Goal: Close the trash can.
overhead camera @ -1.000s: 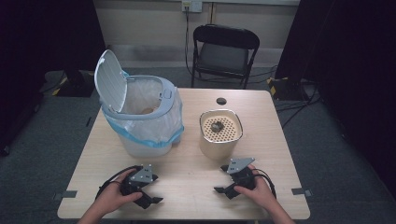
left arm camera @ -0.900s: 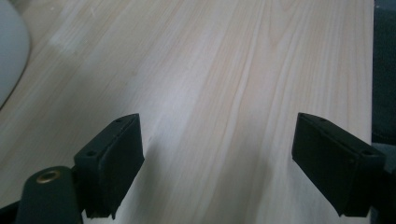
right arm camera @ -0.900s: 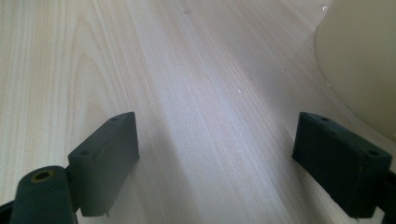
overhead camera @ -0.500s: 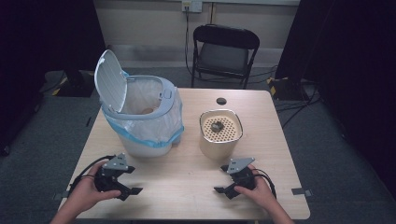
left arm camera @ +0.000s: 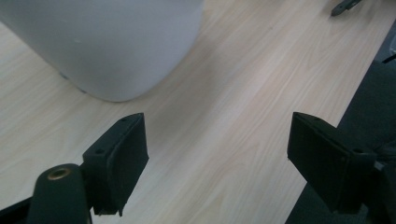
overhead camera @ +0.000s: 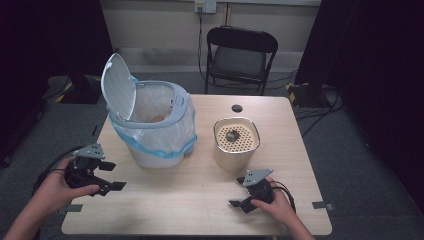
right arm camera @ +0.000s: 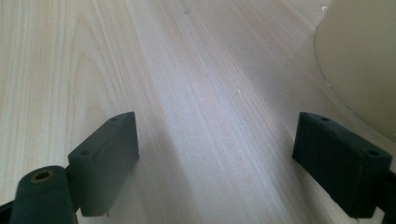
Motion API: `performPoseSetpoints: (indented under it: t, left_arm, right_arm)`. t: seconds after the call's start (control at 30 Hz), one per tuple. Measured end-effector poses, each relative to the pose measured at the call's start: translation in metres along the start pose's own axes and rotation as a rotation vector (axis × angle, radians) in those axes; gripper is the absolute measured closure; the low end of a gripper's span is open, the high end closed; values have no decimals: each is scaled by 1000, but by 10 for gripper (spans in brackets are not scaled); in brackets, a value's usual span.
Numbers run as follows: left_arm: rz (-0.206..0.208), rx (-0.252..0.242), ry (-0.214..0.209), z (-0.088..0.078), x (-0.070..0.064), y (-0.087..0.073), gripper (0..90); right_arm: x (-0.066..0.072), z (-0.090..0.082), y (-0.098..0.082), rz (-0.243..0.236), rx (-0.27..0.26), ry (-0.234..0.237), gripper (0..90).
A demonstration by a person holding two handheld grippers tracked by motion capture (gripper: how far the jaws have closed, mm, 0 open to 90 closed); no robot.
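My left gripper [overhead camera: 112, 176] hangs above the table's front left corner, held in a hand, its jaws pointing right toward the bin. In the left gripper view, this gripper [left arm camera: 219, 168] is open; its jaws have just been closing a little with nothing between them. The white bin [overhead camera: 155, 125] with a raised lid and blue-edged liner stands at the left; its base [left arm camera: 107, 42] fills the upper left of that view. My right gripper [overhead camera: 236, 192] rests open on the table, in front of a cream canister [overhead camera: 236, 142]. In the right gripper view, that gripper [right arm camera: 210, 168] is empty beside the canister [right arm camera: 359, 60].
A small dark lump [overhead camera: 231, 135] lies on the canister's perforated top. A black round disc [overhead camera: 237, 108] sits near the table's far edge. A black folding chair [overhead camera: 240, 55] stands behind the table [overhead camera: 200, 215]. Bare wood stretches between the two grippers.
My left gripper has risen off the table and moved left, out to the front left corner. The right gripper has stayed where it was.
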State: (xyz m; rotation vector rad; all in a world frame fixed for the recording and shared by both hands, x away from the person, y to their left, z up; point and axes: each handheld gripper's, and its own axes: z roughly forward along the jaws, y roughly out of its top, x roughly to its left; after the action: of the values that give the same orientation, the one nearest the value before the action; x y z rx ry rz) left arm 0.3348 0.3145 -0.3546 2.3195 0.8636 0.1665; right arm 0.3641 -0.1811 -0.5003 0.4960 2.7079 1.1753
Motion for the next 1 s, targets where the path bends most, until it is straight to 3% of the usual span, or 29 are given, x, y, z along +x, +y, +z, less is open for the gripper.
performPoseSetpoints:
  t: [0.5, 1.0]
  left_arm:
    - [-7, 17, 4, -30, 10, 25, 196]
    - [-24, 12, 51, -64, 20, 51, 196]
  right_arm:
    - [0, 0, 0, 3, -2, 0, 134]
    - [0, 0, 0, 3, -2, -2, 134]
